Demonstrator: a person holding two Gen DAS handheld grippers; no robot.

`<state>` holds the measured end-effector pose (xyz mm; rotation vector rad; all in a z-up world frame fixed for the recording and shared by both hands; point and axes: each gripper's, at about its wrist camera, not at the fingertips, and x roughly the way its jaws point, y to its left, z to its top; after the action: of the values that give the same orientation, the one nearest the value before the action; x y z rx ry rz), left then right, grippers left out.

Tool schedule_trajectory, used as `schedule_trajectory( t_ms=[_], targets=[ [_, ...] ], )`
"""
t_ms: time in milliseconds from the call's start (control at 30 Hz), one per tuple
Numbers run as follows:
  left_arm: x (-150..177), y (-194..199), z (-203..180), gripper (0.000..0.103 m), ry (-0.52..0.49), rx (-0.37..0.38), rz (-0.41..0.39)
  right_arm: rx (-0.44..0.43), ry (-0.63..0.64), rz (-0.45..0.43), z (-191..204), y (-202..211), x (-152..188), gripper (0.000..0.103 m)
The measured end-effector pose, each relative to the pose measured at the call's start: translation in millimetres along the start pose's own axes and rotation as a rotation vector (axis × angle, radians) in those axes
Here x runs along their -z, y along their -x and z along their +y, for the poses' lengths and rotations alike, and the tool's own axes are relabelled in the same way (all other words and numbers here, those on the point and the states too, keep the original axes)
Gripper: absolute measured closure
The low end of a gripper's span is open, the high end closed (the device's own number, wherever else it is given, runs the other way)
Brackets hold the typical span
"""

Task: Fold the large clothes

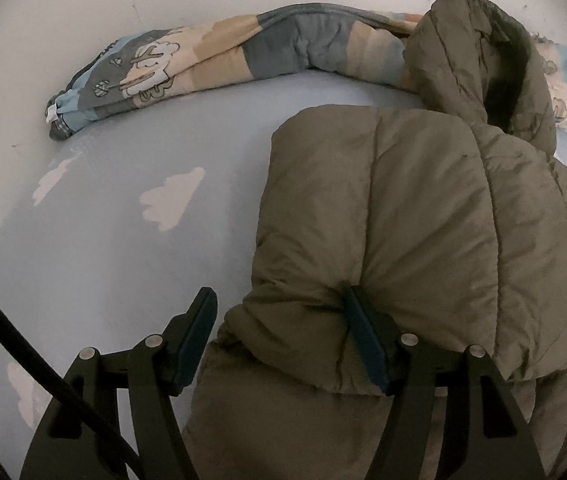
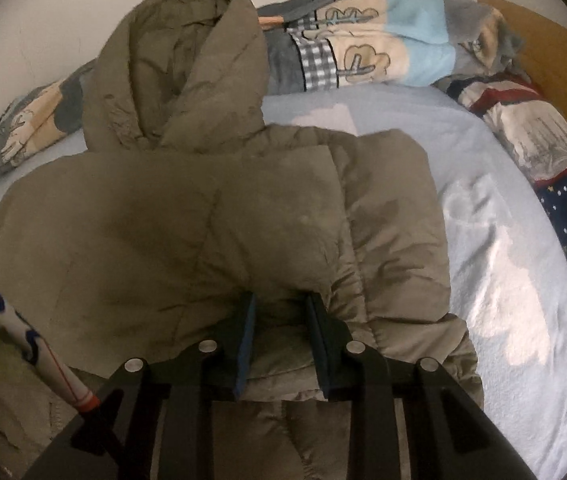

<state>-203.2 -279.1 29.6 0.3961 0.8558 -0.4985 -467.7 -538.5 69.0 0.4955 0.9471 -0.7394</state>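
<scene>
Bed sheet (image 2: pixel 503 248) pale blue with white cloud shapes, spread flat as the working surface, bare to either side of the garment. Rolled patchwork blanket (image 1: pixel 211 56) pushed back along the white wall (image 1: pixel 83 0), a second star-and-stripe blanket (image 2: pixel 555 184) bunched at the far right by a wooden headboard (image 2: pixel 543 36) — both apparently shoved aside to leave room for folding. Olive puffer jacket (image 2: pixel 203 208) lying in the middle of the sheet, hood (image 2: pixel 187 60) flopped toward the wall, body already doubled over so that a thick padded layer sits on top of another. Bulky and springy by the look of it, so likely to puff open again unless pressed down. Lower edge of that folded layer taken at two places, probably to carry it evenly and keep the fold square. Right gripper (image 2: pixel 281 308) pinched narrowly on a gathered ridge of the jacket's near edge, fabric puckering around the blue pads — clamped on cloth. Left gripper (image 1: pixel 279 304) much wider: one finger (image 1: pixel 363 332) dug into a crease of the jacket, the other (image 1: pixel 197 328) standing out over bare sheet beside the jacket's edge, so jaws apart and not squeezing anything. Black cable (image 1: pixel 11 332) trailing across the lower left corner; a white sleeve (image 2: pixel 23 328) with blue and red trim visible at the left of the right wrist view.
</scene>
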Motion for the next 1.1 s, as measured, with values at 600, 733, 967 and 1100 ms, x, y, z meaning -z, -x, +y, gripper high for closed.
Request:
schedule_trajectory(
  t_ms=[600, 733, 967, 1100],
  targets=[
    [0, 144, 37, 0.029, 0.077, 0.132, -0.153, -0.136, -0.165, -0.071, -34, 101, 5, 0.046],
    [28, 194, 66, 0.027, 0.078, 0.118, -0.185, -0.165, -0.197, -0.106, -56, 145, 32, 0.043],
    [138, 238, 138, 0.021, 0.19, 0.113, -0.099, -0.206, -0.302, -0.143, -113, 226, 123, 0.033],
    [214, 221, 171, 0.021, 0.308, 0.175, 0.027, -0.228, -0.39, -0.087, -141, 236, 184, 0.033]
  ],
)
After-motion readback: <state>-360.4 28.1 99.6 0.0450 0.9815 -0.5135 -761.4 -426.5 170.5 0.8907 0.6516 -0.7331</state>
